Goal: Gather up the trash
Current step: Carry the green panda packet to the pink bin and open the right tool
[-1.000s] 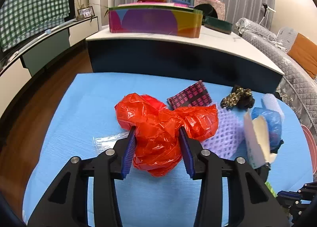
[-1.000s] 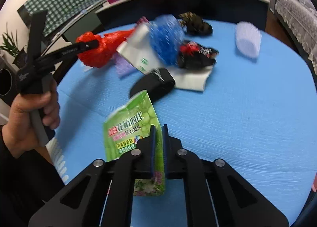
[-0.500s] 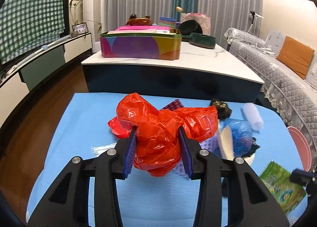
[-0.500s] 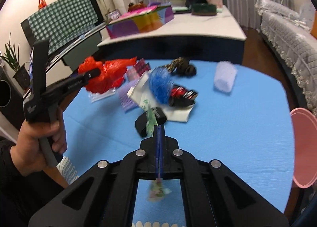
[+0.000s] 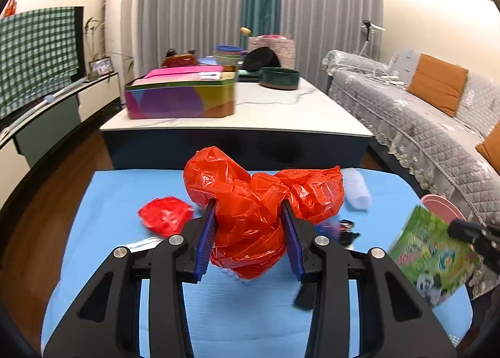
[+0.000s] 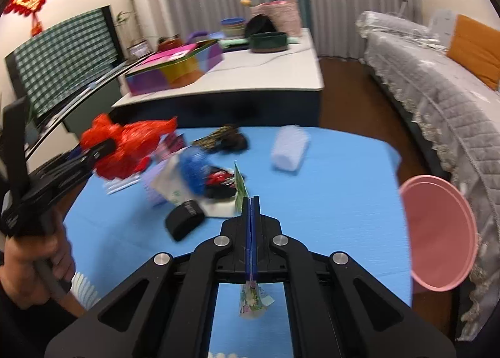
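Observation:
My left gripper (image 5: 248, 220) is shut on a crumpled red plastic bag (image 5: 256, 201) and holds it above the blue table (image 5: 125, 189); the bag also shows in the right wrist view (image 6: 131, 145). My right gripper (image 6: 251, 201) is shut on a green snack packet (image 6: 241, 189), seen edge-on, and also visible at the right of the left wrist view (image 5: 431, 251). A smaller red scrap (image 5: 165, 214) lies on the table. A pile with a blue mesh ball (image 6: 193, 167), white paper and a black pouch (image 6: 184, 223) lies at the table's middle.
A white foam roll (image 6: 289, 148) and a dark patterned cloth (image 6: 225, 139) lie at the far side. A pink bin (image 6: 437, 233) stands off the table's right edge. A white counter (image 5: 250, 108) with a colourful box stands behind; a grey sofa (image 5: 422, 126) is at the right.
Both grippers have risen. The red bag is higher above the table and a red scrap now lies uncovered at left. The green packet has lifted further and moved right.

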A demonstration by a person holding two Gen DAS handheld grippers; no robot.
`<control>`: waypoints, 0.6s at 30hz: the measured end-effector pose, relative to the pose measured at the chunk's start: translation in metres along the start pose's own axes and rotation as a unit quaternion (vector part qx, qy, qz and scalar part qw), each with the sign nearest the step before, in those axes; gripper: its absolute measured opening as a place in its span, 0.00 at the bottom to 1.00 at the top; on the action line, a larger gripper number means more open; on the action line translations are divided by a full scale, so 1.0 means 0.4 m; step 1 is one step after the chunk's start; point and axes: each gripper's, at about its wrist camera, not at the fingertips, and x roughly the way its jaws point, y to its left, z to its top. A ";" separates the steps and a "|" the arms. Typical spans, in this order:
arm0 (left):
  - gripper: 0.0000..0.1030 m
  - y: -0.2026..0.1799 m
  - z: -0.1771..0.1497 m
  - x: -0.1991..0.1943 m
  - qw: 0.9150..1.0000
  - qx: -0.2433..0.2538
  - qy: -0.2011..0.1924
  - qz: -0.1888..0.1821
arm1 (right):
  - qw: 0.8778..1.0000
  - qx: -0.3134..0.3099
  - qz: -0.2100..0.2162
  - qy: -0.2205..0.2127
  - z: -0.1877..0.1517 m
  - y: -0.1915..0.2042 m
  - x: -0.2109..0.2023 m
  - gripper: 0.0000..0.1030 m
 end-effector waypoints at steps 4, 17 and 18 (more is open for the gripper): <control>0.38 -0.049 0.003 -0.007 1.000 0.017 -0.003 -0.015 | 0.999 0.015 -0.031 -0.027 0.021 -0.049 -0.050 0.01; 0.38 -0.311 0.016 -0.014 0.992 0.070 -0.002 -0.106 | 0.986 0.078 -0.122 -0.083 0.096 -0.291 -0.272 0.01; 0.38 -0.330 0.013 -0.013 0.991 0.074 -0.001 -0.113 | 0.984 0.076 -0.132 -0.088 0.104 -0.313 -0.289 0.01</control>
